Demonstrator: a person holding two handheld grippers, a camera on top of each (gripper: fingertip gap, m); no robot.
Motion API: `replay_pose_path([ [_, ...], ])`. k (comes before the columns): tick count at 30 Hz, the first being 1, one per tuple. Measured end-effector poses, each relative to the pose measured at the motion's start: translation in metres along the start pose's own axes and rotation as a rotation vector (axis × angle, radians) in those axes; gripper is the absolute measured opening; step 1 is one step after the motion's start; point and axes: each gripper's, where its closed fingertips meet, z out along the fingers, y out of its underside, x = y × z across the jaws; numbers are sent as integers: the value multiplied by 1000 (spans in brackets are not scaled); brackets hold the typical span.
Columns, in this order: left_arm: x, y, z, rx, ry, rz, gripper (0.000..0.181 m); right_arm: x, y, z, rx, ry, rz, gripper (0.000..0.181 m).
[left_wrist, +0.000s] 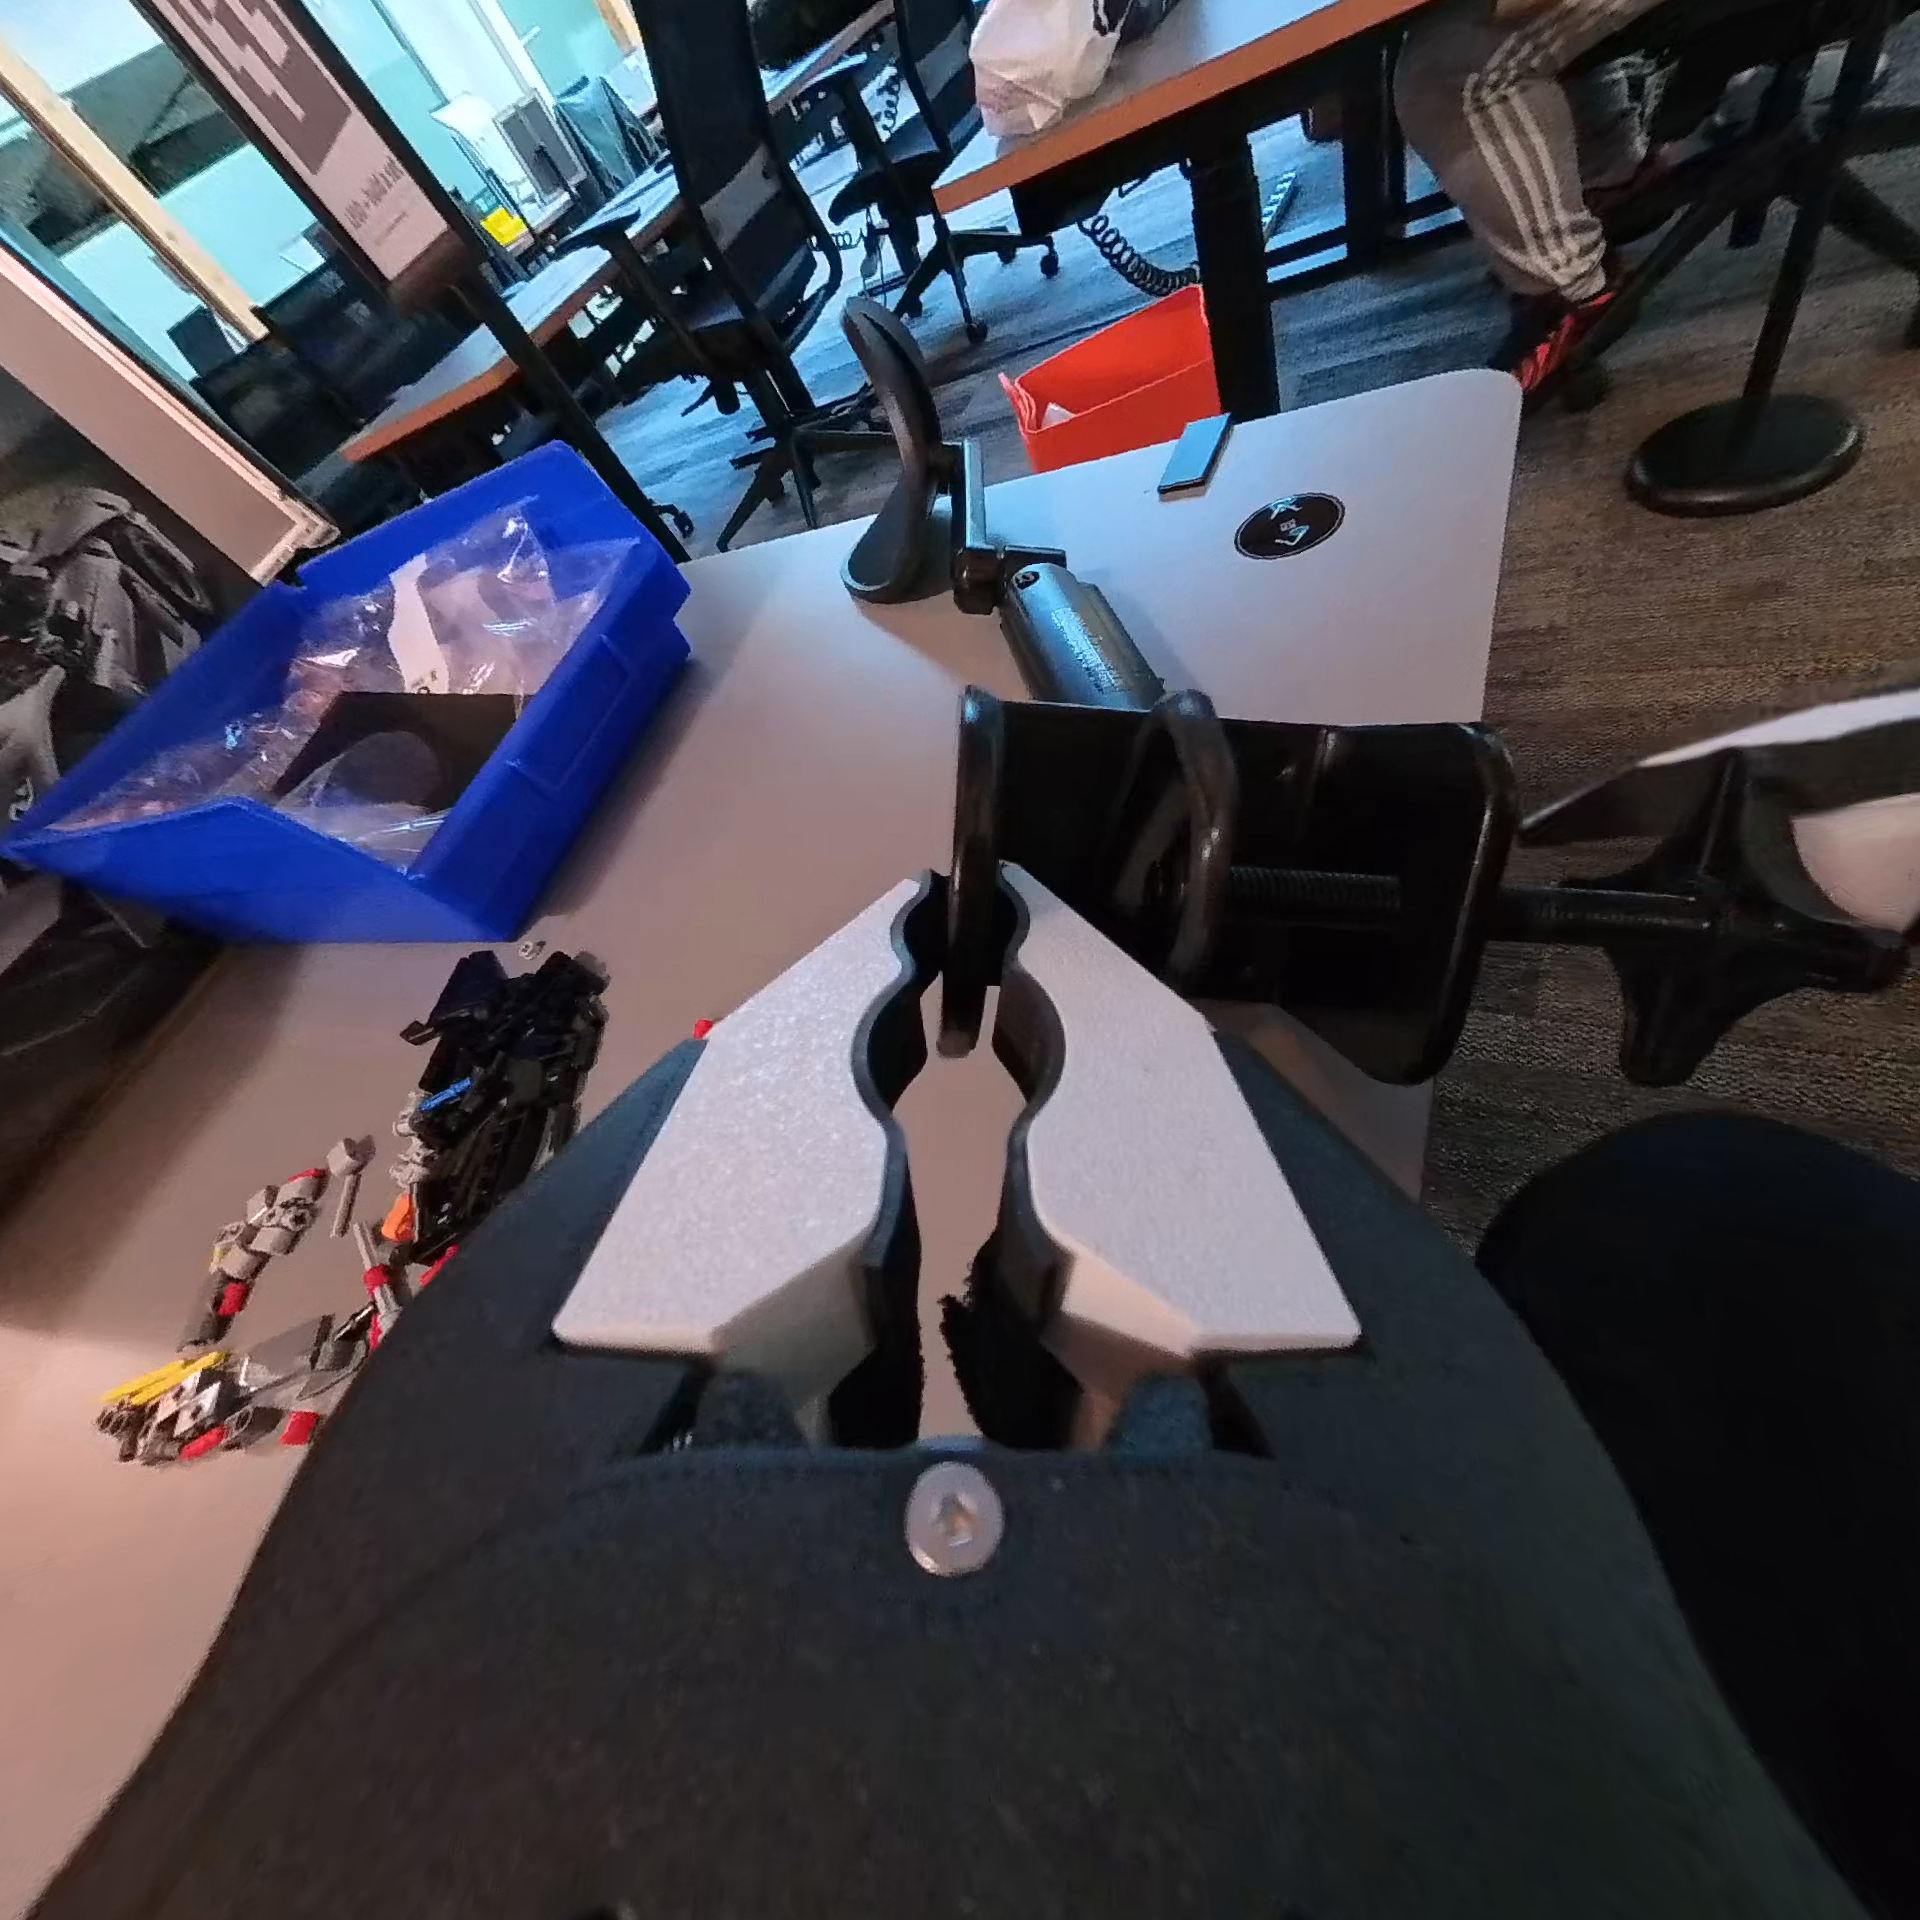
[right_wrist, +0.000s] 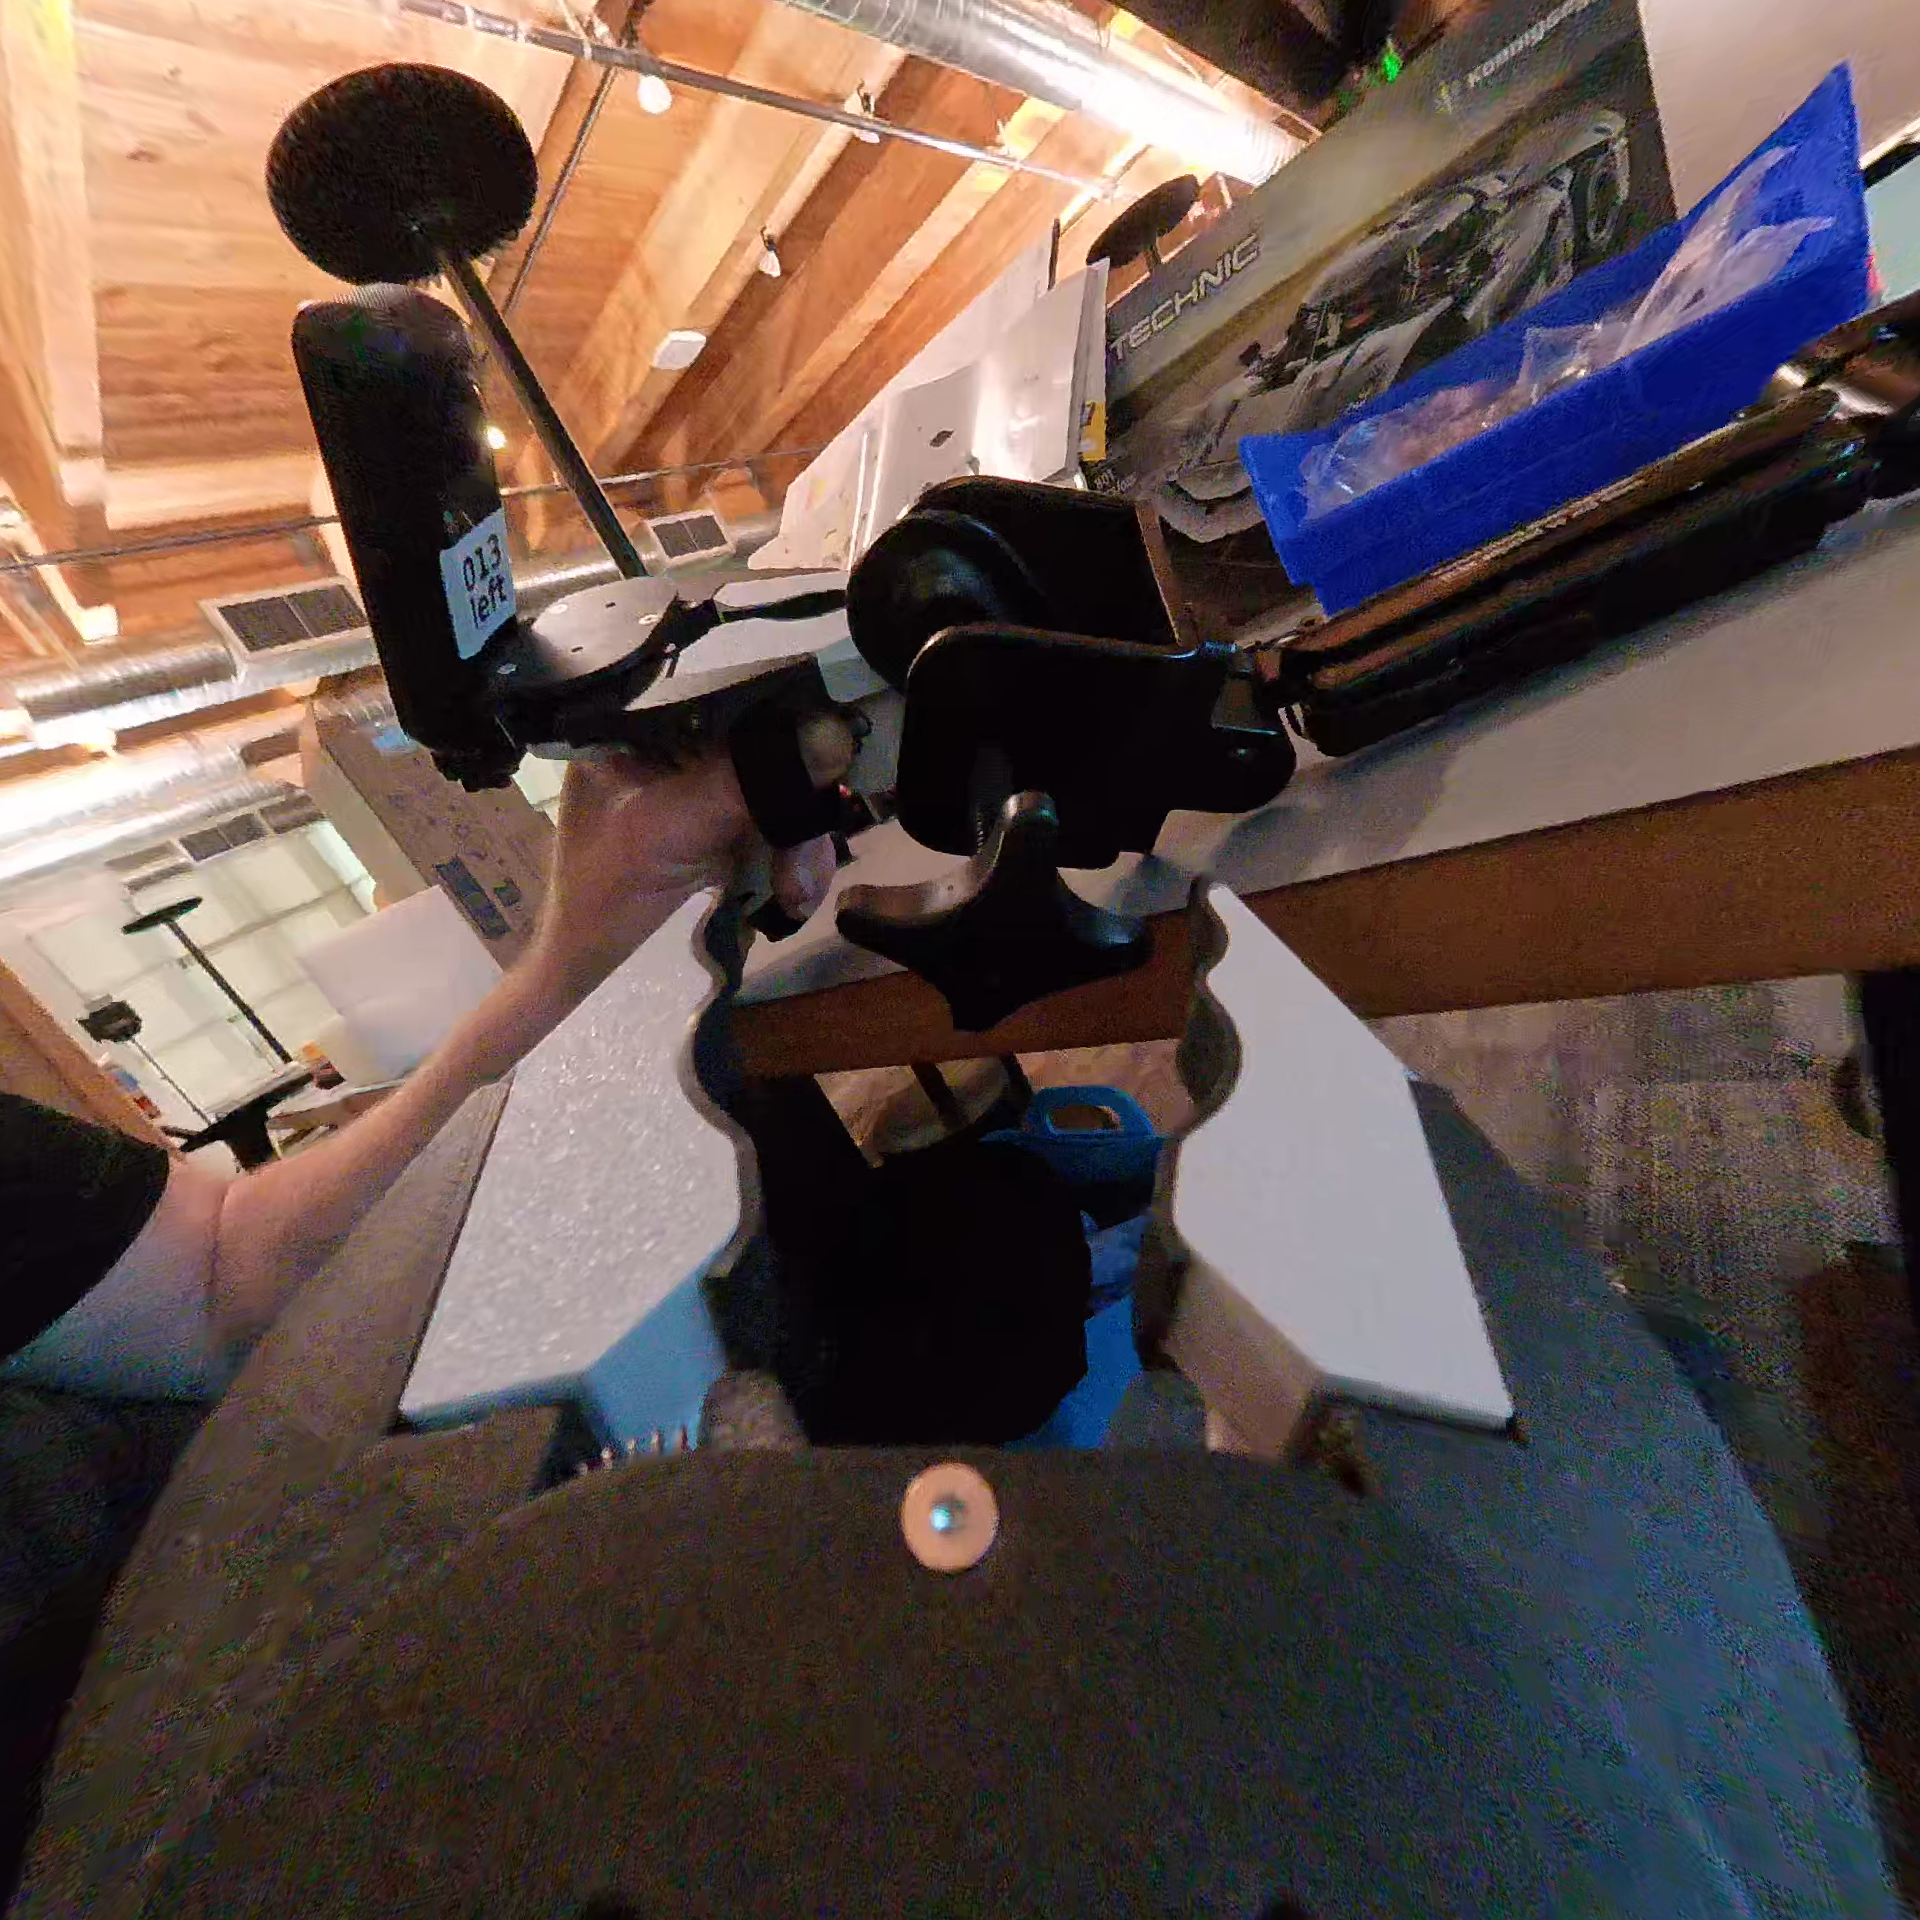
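Note:
A black screw clamp (left_wrist: 1299, 831) sits on the right edge of the grey table (left_wrist: 810, 748). My left gripper (left_wrist: 971, 914) is shut on the thin upright plate at the clamp's left end. The clamp's threaded rod runs right to a black star knob (left_wrist: 1756, 966), with the right gripper's white fingers (left_wrist: 1860, 831) just beyond it. In the right wrist view, looking up from below the table edge, my right gripper (right_wrist: 961, 914) is open with a finger on each side of the star knob (right_wrist: 997, 940). A hand holds the left gripper (right_wrist: 686, 665) above the clamp (right_wrist: 1070, 727).
A blue bin (left_wrist: 343, 748) with plastic bags and a pile of small brick parts (left_wrist: 436, 1143) lie left of the left gripper. A silver-and-black arm (left_wrist: 1070, 634) lies behind the clamp. An orange box (left_wrist: 1122, 395), office chairs and a seated person's legs (left_wrist: 1527, 177) are beyond the table.

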Motion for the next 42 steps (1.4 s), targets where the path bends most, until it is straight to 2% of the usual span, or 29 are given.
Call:
replay_pose_path([
  [1,0,0,0,1,-3,5,6,-2,-1,1,21,-1,15,74],
  [2,0,-1,0,3,-6,9,6,-1,-1,3,34,7,22,61],
  [4,0,-1,0,2,-6,5,6,-1,-1,8,16,17,-8,53],
  [6,-2,1,0,-5,-3,-9,6,-2,-1,9,-32,93,-217,45],
  [7,-2,1,0,-7,-3,-10,6,-1,2,10,-103,184,-454,45],
  [9,-2,2,1,-14,-6,-8,6,6,5,10,-292,440,-1131,45],
  [10,-2,6,2,-32,-2,-16,6,5,2,10,-334,511,-1373,45],
  [11,-3,7,3,-36,15,-38,6,2,4,11,-333,480,-1412,45],
  [12,-2,5,2,-22,27,-53,8,0,8,9,-323,413,-1340,46],
  [14,-3,2,0,-9,-7,-11,6,9,11,-2,-315,388,-1137,95],
  [17,-3,2,1,-11,2,-29,8,-6,8,-10,-125,196,-478,96],
  [21,-2,0,1,-5,-4,-9,6,-2,3,-9,97,-31,269,81],
  [24,-1,0,1,-4,-6,-5,6,-8,9,9,88,-144,450,82],
  [27,-2,2,1,-11,-2,-13,6,0,1,9,179,-188,607,64],
  [28,-2,2,1,-9,-6,-8,6,1,1,9,191,-213,663,64],
  [34,-1,0,1,-4,-12,9,6,1,1,6,226,-278,790,64],
  [37,-1,0,0,-2,-14,13,6,0,1,7,209,-269,759,63],
  [40,-1,1,1,-7,1,-4,6,-3,5,8,110,-163,480,64],
  [42,-1,2,0,-7,11,-16,6,-2,13,9,-45,-8,66,63],
])
